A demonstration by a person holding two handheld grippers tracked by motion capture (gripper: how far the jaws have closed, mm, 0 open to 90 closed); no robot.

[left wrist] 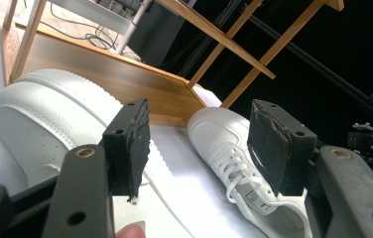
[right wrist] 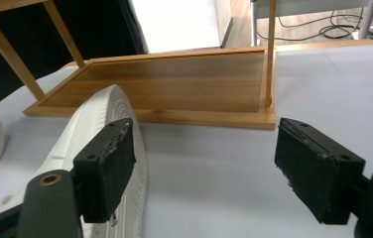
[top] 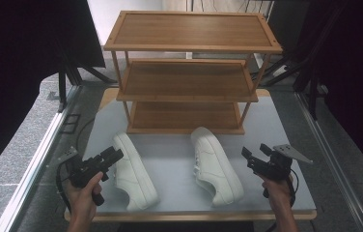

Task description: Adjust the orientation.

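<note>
Clearly the work in hand is picking up the two white shoes and putting them on the rack point(top: 189, 72), and both grips are yet to be made. The left shoe point(top: 133, 169) lies on the table point(top: 179, 159) at the front left, toe toward the rack; the right shoe point(top: 216, 164) lies just right of centre, well apart from the first. The left gripper point(top: 113, 155) hovers just beside the left shoe's outer edge, its jaws spread wide with nothing between them; in the left gripper view the pads frame the shoe's sidewall and the laces of the far shoe without touching either. The right gripper point(top: 253, 153) sits near the right shoe's outer side, jaws likewise wide and empty, with bare table between them in the right gripper view and the sole's ribbed edge beside the left pad. To do this well, each gripper should probably come in over the shoe's collar or heel wall, one pad inside and one outside, since the upper looks soft and a pinch across the whole width would likely slip. Closing low on the stiff rim near the heel seems safer than on the laces. Lifting level, then sliding the toe in first under the middle shelf, should avoid knocking the posts; the bottom shelf looks the nearest free spot.
</note>
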